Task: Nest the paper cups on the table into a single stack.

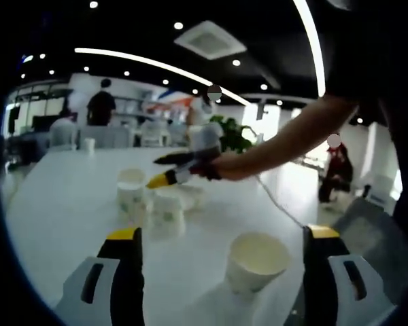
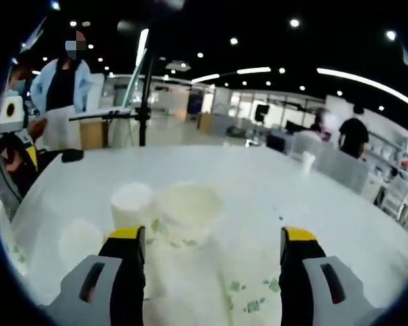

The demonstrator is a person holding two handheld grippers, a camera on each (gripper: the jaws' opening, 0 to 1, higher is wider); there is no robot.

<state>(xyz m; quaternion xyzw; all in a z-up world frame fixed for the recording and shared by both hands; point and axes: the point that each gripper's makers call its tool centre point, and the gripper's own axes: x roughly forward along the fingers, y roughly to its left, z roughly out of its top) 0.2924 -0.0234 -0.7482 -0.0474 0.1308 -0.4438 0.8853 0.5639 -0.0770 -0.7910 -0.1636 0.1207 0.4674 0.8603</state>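
Note:
Several white paper cups with green print stand on the white table (image 1: pixel 61 204). In the left gripper view, an upright cup (image 1: pixel 257 261) sits just ahead between my left gripper's (image 1: pixel 221 234) open jaws. Farther off are an upright cup (image 1: pixel 131 190), an upside-down cup (image 1: pixel 166 214) and another cup (image 1: pixel 192 195) behind it. My right gripper (image 1: pixel 160 170) hovers open over that group, held by a person's arm (image 1: pixel 285 142). In the right gripper view, my right gripper (image 2: pixel 212 238) is open above a wide upright cup (image 2: pixel 188 210), an upside-down cup (image 2: pixel 131 202) and a blurred cup (image 2: pixel 78 241).
One more cup (image 2: pixel 307 161) stands far back on the table, in front of grey chairs (image 2: pixel 340 166). People stand beyond the table (image 1: pixel 100 105) (image 2: pixel 61 95). A stand on a pole (image 2: pixel 144 115) rises at the far edge. Bare tabletop (image 2: pixel 340 224) lies to the right.

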